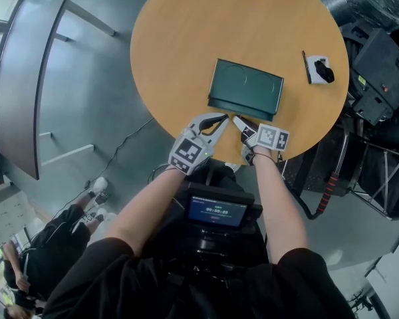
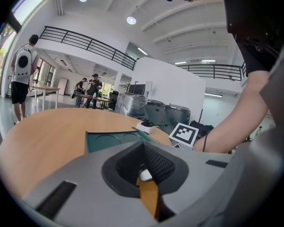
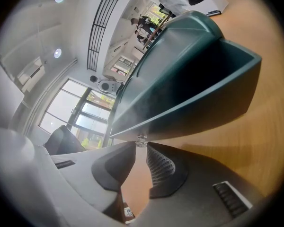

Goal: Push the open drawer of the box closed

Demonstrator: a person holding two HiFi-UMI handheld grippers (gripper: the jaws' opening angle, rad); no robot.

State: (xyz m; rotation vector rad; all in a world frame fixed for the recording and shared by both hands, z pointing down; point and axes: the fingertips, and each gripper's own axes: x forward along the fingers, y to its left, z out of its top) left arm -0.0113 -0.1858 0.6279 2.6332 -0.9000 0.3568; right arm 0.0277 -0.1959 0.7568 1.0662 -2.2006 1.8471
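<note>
A dark green box (image 1: 246, 85) lies in the middle of a round wooden table (image 1: 186, 32). Its drawer (image 1: 241, 109) stands a little way out on the near side. In the right gripper view the drawer front (image 3: 180, 117) fills the middle, with a small metal knob (image 3: 141, 138) on it. My right gripper (image 3: 141, 144) has its tips pinched on that knob; the head view shows the right gripper (image 1: 238, 121) at the drawer's near edge. My left gripper (image 1: 219, 118) hovers just left of it, shut and holding nothing. The left gripper (image 2: 143, 146) looks over the box (image 2: 113, 140).
A white block with a black part (image 1: 319, 68) and a dark pen (image 1: 306, 66) lie at the table's right side. Black equipment cases (image 1: 379, 72) crowd the floor to the right. People (image 2: 23, 74) stand far off in the hall.
</note>
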